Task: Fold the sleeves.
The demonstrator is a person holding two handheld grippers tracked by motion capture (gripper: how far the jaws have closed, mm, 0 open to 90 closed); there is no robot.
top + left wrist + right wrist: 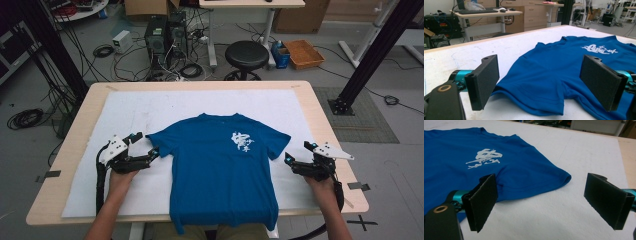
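While the blue T-shirt [222, 170] lies flat between my hands, collar away from me and hem hanging over the near edge of the bench [320, 107], each sleeve sits just inward of a gripper. My left gripper [145, 145] is nearer its sleeve; the right gripper [296, 152] stands slightly off. Both gape wide, holding nothing (the white chest print [484, 157] is unreadable).

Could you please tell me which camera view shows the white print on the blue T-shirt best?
The right gripper view: the white print is near, large and sharp on the T-shirt. The high view shows it small on the chest; the left gripper view shows it far off and flattened.
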